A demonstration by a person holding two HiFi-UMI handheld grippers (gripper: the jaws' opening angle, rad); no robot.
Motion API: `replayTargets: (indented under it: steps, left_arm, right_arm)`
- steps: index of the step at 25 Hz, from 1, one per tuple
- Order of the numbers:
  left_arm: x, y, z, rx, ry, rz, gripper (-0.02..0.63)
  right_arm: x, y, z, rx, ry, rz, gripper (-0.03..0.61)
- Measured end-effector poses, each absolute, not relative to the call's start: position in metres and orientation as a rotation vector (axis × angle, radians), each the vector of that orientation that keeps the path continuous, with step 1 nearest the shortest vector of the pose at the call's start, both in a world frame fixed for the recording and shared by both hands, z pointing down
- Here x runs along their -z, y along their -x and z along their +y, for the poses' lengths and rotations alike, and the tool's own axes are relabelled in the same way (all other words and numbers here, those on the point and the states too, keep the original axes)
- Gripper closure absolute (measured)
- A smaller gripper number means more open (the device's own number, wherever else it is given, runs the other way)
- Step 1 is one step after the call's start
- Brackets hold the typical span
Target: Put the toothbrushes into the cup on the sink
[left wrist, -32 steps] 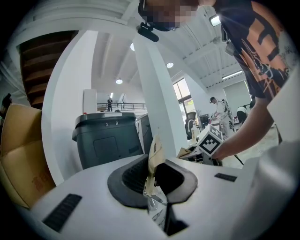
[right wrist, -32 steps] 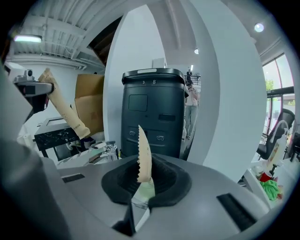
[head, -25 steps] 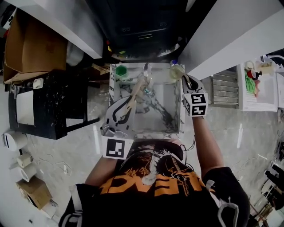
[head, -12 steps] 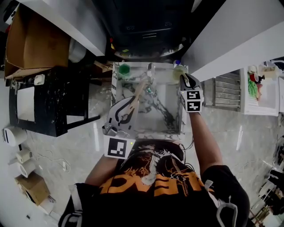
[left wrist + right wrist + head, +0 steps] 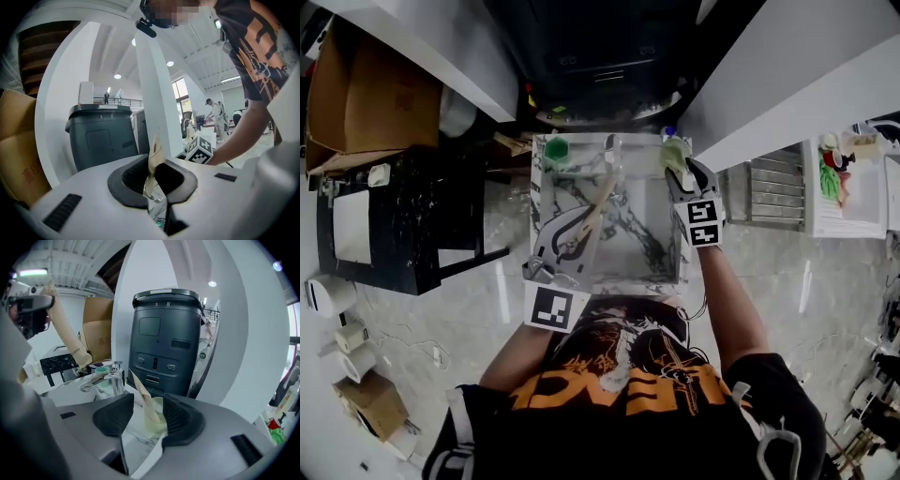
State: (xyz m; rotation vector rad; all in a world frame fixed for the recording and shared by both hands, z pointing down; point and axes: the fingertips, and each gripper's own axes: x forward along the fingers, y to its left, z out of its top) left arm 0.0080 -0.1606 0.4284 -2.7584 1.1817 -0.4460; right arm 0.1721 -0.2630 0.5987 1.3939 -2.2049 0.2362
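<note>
A pale green cup [image 5: 672, 148] stands on the marble sink's [image 5: 609, 272] far right corner. In the right gripper view a paper-wrapped toothbrush [image 5: 140, 392] leans in this cup [image 5: 155, 422]. My right gripper [image 5: 147, 416] has just been opening its jaws; they stand apart on either side of the toothbrush, pads not touching it. In the head view that right gripper [image 5: 676, 171] is at the cup. My left gripper [image 5: 579, 227] is shut on a second tan-wrapped toothbrush [image 5: 598, 199] above the basin, and its jaws [image 5: 151, 180] pinch that toothbrush [image 5: 153, 161].
A chrome faucet [image 5: 610, 150] rises at the sink's back middle, with a darker green cup [image 5: 555, 150] at the back left corner. A dark bin [image 5: 166, 343] stands behind the sink. Cardboard boxes [image 5: 370, 94] and a black marble table [image 5: 412, 216] lie to the left.
The right gripper has shifted toward the pale cup at the sink's far right corner. The left gripper, still holding its toothbrush, has drifted slightly right over the basin.
</note>
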Motion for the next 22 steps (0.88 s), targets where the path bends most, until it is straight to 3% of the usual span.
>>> replayTargets:
  steps: [10, 12, 15, 17, 22]
  left_arm:
    - [-0.421, -0.013, -0.156, 0.432, 2.757, 1.144, 0.568]
    - [-0.419, -0.01, -0.156, 0.418, 2.75, 1.147, 0.568]
    - [-0.416, -0.006, -0.157, 0.399, 2.748, 1.155, 0.568]
    - [-0.412, -0.005, -0.158, 0.386, 2.745, 1.155, 0.568]
    - [-0.406, 0.004, -0.16, 0.361, 2.727, 1.161, 0.568]
  right_arm:
    - [-0.499, -0.124, -0.211, -0.064, -1.384, -2.472, 0.33]
    - [-0.48, -0.1, -0.196, -0.063, -1.323, -2.577, 0.362]
    - [-0.468, -0.061, -0.175, -0.017, -1.162, -2.7, 0.502]
    - [-0.464, -0.045, -0.169, 0.004, -1.116, -2.731, 0.562]
    - [-0.452, -0.031, -0.17, -0.003, -1.102, -2.766, 0.565]
